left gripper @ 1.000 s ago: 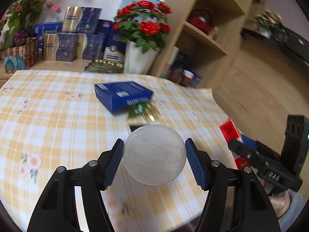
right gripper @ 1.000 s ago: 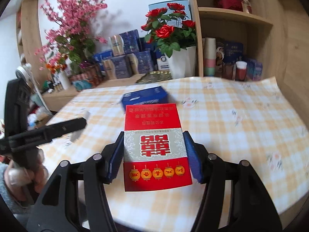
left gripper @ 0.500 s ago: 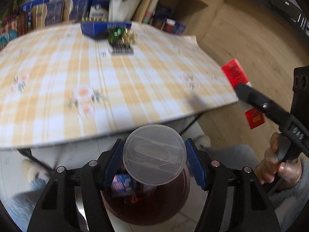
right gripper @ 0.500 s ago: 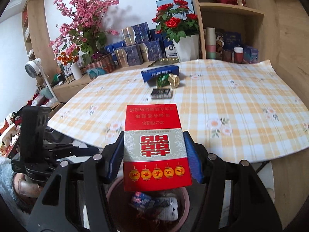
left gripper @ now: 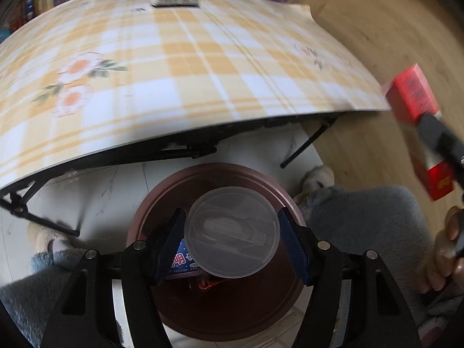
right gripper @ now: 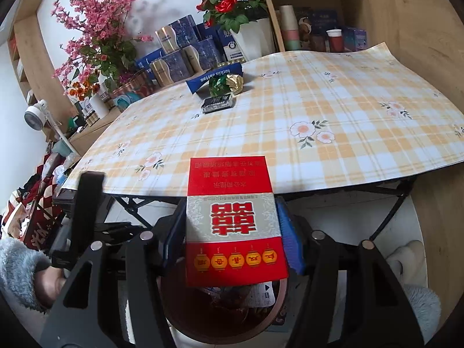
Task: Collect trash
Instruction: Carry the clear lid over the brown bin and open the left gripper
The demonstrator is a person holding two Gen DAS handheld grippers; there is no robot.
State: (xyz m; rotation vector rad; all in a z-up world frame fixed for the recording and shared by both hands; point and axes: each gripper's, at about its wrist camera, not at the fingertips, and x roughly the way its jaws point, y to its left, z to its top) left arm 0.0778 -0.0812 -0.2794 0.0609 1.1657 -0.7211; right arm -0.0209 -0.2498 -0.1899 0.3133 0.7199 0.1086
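Observation:
My left gripper [left gripper: 232, 239] is shut on a clear round plastic lid [left gripper: 232, 232] and holds it over the brown trash bin [left gripper: 162, 313], which has wrappers inside. My right gripper [right gripper: 232, 232] is shut on a red box [right gripper: 232, 220] with Chinese print, held above the same bin [right gripper: 185, 319]. The red box also shows at the right of the left wrist view [left gripper: 414, 95]. On the table lie a blue box [right gripper: 213, 76], a green and gold wrapper [right gripper: 226, 82] and a small black pack [right gripper: 217, 103].
The checked yellow tablecloth [right gripper: 319, 110] covers a folding table whose black legs [left gripper: 307, 145] stand beside the bin. Flower pots [right gripper: 252, 34] and boxes stand behind the table. My grey fleece sleeves and slippers [left gripper: 316, 177] are near the bin.
Both grippers have come back off the table and dropped lower over the bin, each keeping hold of its item. The left gripper now points steeply down into the bin.

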